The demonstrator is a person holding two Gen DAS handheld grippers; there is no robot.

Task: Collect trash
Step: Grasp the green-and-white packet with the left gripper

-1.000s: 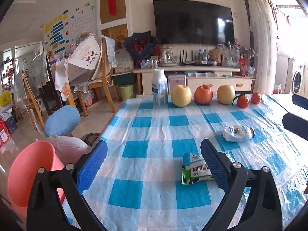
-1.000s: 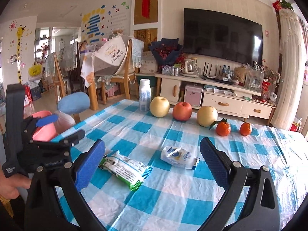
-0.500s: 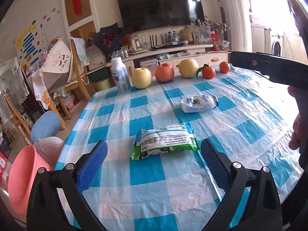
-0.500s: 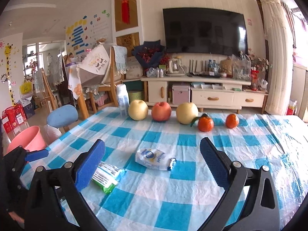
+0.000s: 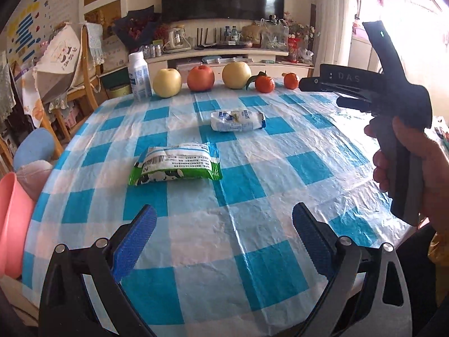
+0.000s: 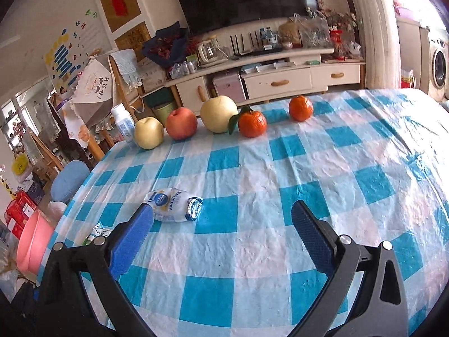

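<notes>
A green and white snack wrapper point(image 5: 176, 164) lies on the blue checked tablecloth point(image 5: 238, 185), ahead and a little left of my open, empty left gripper point(image 5: 223, 238). A crumpled white and blue wrapper point(image 5: 238, 121) lies farther back; in the right wrist view it point(image 6: 174, 205) sits just beyond the left finger of my open, empty right gripper point(image 6: 221, 238). The green wrapper point(image 6: 96, 233) only peeks out behind that finger. A pink bin point(image 5: 9, 224) stands off the table's left edge; it also shows in the right wrist view point(image 6: 33, 250).
A white bottle point(image 5: 139, 75), two pale apples point(image 5: 167, 82), a red apple point(image 5: 201, 78) and two mandarins point(image 5: 264, 83) line the far edge. The hand-held right gripper body point(image 5: 393, 118) shows at the right. Chairs and a blue stool point(image 5: 33, 146) stand left of the table.
My left gripper has swung right and pulled back, so the green wrapper now lies farther ahead. My right gripper has turned right; the white wrapper has shifted to its left finger.
</notes>
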